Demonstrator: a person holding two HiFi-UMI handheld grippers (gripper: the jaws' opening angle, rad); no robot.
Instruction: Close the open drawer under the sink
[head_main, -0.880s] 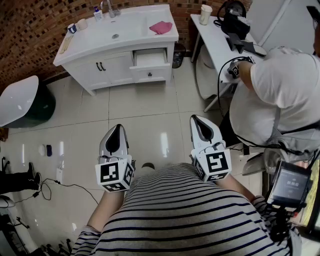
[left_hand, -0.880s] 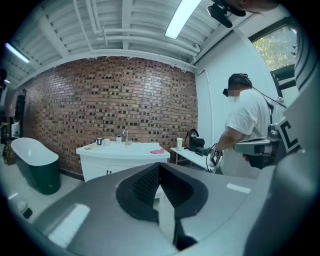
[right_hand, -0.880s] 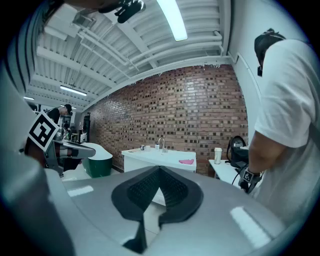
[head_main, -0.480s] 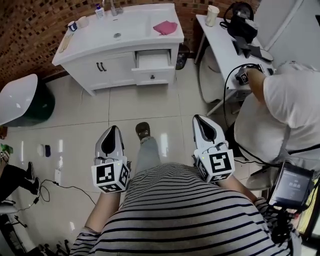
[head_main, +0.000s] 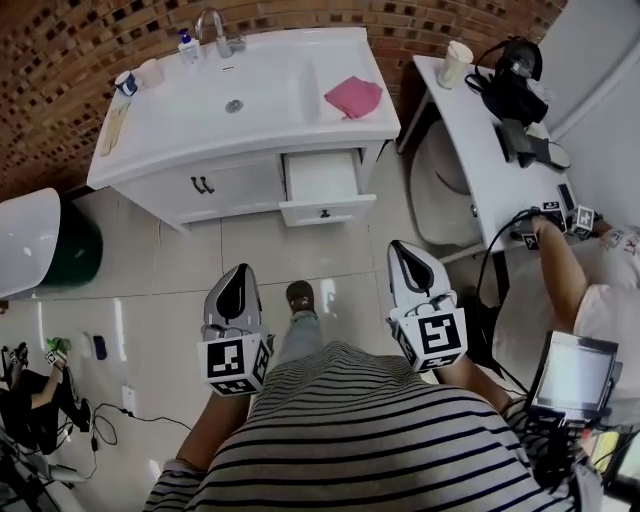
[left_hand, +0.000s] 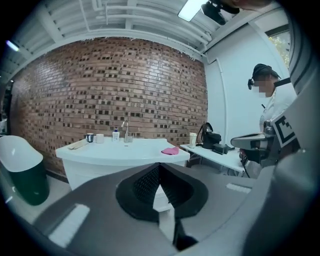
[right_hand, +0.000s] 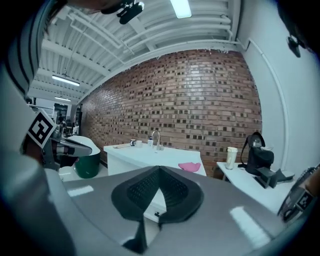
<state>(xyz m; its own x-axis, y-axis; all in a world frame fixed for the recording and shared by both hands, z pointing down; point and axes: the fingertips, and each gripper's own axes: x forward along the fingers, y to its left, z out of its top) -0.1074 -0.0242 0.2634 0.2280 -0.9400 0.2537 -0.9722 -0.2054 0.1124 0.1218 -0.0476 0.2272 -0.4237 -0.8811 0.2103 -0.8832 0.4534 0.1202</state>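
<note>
The white sink cabinet (head_main: 240, 185) stands against the brick wall, and its right-hand drawer (head_main: 322, 190) is pulled out with a pale inside showing. My left gripper (head_main: 239, 271) and right gripper (head_main: 399, 247) are held side by side over the tiled floor, well short of the cabinet, both pointing toward it. Both are shut with nothing in them. In the left gripper view the left gripper (left_hand: 159, 165) has its jaws meeting at the tip in front of the cabinet. In the right gripper view the drawer front (right_hand: 154, 208) with its small knob shows just under the right gripper (right_hand: 159, 169).
A pink cloth (head_main: 352, 97), a faucet (head_main: 211, 21) and a soap bottle (head_main: 187, 43) sit on the sink top. A white side table (head_main: 478, 150) with a cup (head_main: 456, 62) and a black machine (head_main: 514, 88) stands right, a seated person (head_main: 585, 285) beside it. A green-and-white bin (head_main: 45, 240) is left.
The view has closed in on the sink cabinet, which now looks larger and nearer. A foot has stepped forward between the grippers. Both grippers stay shut.
</note>
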